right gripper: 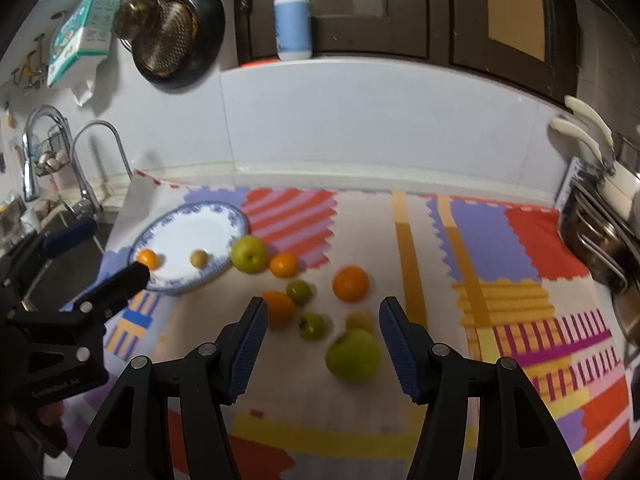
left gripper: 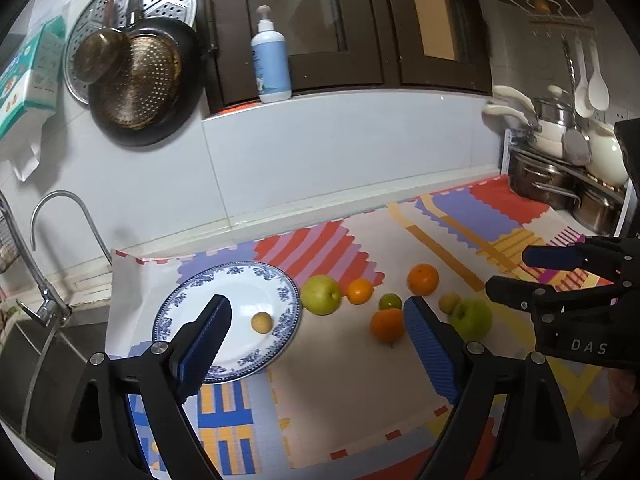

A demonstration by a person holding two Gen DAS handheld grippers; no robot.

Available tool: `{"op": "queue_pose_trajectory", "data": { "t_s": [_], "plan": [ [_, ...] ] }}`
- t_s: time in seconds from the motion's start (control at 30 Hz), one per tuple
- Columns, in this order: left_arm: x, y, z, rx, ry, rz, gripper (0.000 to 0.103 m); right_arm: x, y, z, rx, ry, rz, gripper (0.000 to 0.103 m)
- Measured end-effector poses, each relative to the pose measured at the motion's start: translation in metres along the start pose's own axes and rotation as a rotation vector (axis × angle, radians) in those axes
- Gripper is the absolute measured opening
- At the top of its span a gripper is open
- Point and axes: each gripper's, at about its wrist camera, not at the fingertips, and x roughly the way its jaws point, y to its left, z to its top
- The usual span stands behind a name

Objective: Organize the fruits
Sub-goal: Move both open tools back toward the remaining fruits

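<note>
A kitchen counter is lying under a bright patterned mat point(right gripper: 304, 380), with a tiled wall behind, a tap point(left gripper: 48, 240) to the left and pots point(left gripper: 560, 184) stacked to the right.

A blue-rimmed plate point(right gripper: 176, 228) is sitting at the mat's left end. In the right wrist view it is carrying a small orange point(right gripper: 147, 258) and a small tan fruit point(right gripper: 199, 258). The remaining fruits are lying loose on the mat to its right: a green apple point(right gripper: 249, 254) just beside the rim, a small orange touching it point(right gripper: 283, 265), a larger orange point(right gripper: 351, 283) set apart, and a near cluster with a second green apple point(right gripper: 353, 354).

The left gripper point(left gripper: 316, 320) is hovering over the plate's near edge, fingers spread wide and gripping nothing. The right gripper point(right gripper: 322, 320) is hanging above the near cluster, likewise spread and empty, its fingers point(right gripper: 250, 344) flanking the second apple.

Assessment of handling: the apples are appearing firm, smooth and moderately heavy, so they are likely calling for a grip across the widest part, clear of the stem dimple. The oranges are looking slightly yielding, with dimpled skin offering better friction. All pieces are round and liable to roll if nudged. The small fruits, lying close together, are risking being knocked by a wide finger.
</note>
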Motion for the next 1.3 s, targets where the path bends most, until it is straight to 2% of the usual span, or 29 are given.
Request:
{"op": "queue_pose_trajectory", "data": {
  "t_s": [0.33,0.83,1.3],
  "plan": [
    [0.028,-0.013,-0.017,0.066,0.06,-0.063,0.088,0.025,-0.01,-0.022,0.025,0.09,-0.004,0.059],
    [0.093,-0.031,-0.038,0.158,0.179,-0.181,0.087,0.07,-0.014,-0.037,-0.038,0.215,-0.045,0.059],
    [0.134,-0.036,-0.026,0.06,0.247,-0.279,0.068,0.092,-0.024,-0.035,0.006,0.245,0.005,0.059]
  ]
}}
